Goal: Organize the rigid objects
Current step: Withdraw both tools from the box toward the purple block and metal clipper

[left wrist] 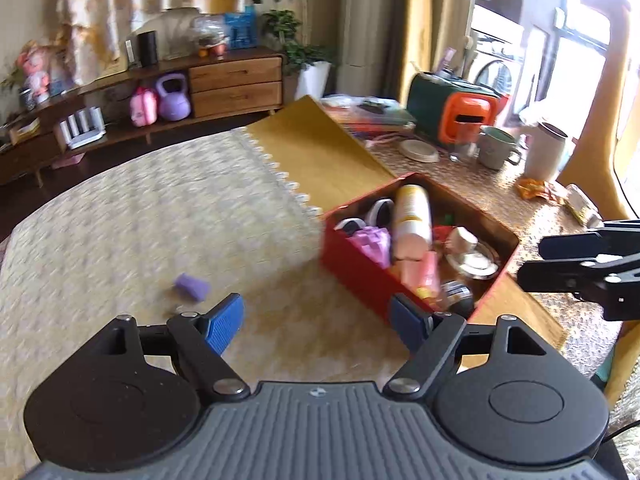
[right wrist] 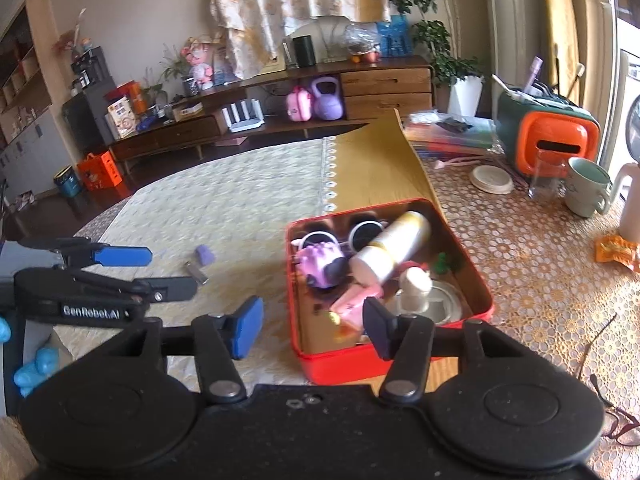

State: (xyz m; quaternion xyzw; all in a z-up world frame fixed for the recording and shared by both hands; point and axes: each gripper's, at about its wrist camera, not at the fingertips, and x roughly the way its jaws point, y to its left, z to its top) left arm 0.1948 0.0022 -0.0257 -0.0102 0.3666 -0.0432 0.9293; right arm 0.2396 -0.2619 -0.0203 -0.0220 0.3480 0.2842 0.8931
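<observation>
Both jaws parted, empty; purple block (left wrist: 193, 286) on cloth ahead of left gripper (left wrist: 320, 326).

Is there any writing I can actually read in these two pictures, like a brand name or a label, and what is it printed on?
"GenRobot.AI": white letters on the black arm of the left gripper, seen from the right wrist view.
The box with a printed front on the shelf unit: print too small to read.
The orange carton on the floor: markings blurred.
The white bottle in the red tin: no readable label.
Nothing legible in the left wrist view.
</observation>
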